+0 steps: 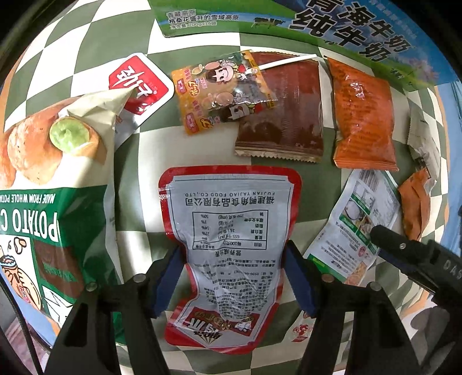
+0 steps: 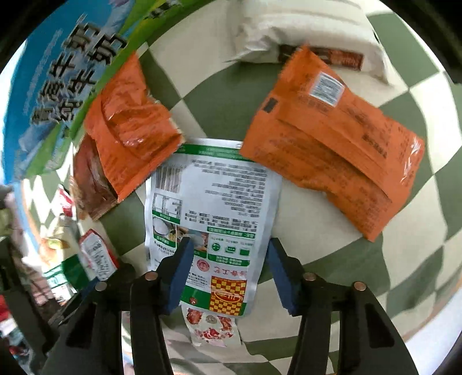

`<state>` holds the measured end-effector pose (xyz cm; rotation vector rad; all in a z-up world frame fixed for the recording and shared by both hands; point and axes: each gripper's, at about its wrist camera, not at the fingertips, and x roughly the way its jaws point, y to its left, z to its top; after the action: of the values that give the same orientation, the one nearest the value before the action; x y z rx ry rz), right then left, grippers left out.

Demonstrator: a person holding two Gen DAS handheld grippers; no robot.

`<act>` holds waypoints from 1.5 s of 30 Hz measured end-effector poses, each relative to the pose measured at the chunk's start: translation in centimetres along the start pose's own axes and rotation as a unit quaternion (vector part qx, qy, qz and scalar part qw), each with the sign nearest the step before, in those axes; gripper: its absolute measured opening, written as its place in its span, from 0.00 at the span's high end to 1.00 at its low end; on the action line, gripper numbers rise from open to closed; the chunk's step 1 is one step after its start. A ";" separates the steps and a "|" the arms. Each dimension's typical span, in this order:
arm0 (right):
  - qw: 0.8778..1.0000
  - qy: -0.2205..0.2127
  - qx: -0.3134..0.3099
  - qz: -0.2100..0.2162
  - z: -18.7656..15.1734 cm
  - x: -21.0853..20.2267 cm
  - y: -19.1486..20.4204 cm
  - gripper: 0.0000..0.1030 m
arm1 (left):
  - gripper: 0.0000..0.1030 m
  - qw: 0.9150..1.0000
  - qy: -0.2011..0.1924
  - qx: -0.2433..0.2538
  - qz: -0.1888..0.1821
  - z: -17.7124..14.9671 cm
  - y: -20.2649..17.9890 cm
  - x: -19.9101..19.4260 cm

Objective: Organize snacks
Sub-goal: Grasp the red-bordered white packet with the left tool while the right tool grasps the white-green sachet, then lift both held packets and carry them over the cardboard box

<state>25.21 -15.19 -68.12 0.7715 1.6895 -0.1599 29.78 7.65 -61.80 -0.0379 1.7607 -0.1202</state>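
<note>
In the left wrist view my left gripper [image 1: 234, 253] is open, its blue pads on either side of a red-edged silver snack pouch [image 1: 231, 230] lying face down on the checkered cloth. Whether the pads touch it I cannot tell. In the right wrist view my right gripper [image 2: 229, 251] is open, straddling a silver-and-green packet [image 2: 213, 202] lying flat. The right gripper's fingertip [image 1: 384, 235] shows over that packet [image 1: 355, 219] in the left view.
A large potato chip bag [image 1: 49, 202] lies at left. A cartoon packet [image 1: 222, 89], a brown packet [image 1: 286, 115] and orange packets [image 1: 363, 115] [image 2: 332, 147] lie beyond. A milk carton box [image 1: 332, 23] [image 2: 57, 86] stands at the back. A white bag [image 2: 303, 37] lies far off.
</note>
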 end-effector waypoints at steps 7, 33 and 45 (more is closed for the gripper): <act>0.997 -0.001 0.013 0.073 1.2 -1.0 -2.7 0.39 | 0.36 1.000 0.007 -0.007 -0.003 0.0 -0.5 1.2; 0.986 0.007 -0.034 0.166 3.8 0.7 -2.2 0.64 | 0.36 1.000 0.000 -0.022 -0.013 0.4 -1.3 -0.2; 0.977 -0.036 -0.057 0.203 3.7 -0.8 -0.5 0.93 | 0.38 1.000 -0.016 -0.018 0.001 0.1 -1.8 -1.5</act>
<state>28.02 -17.72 -68.57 0.9945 1.4264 0.1901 30.10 5.97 -60.20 -0.0640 1.7300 -0.0873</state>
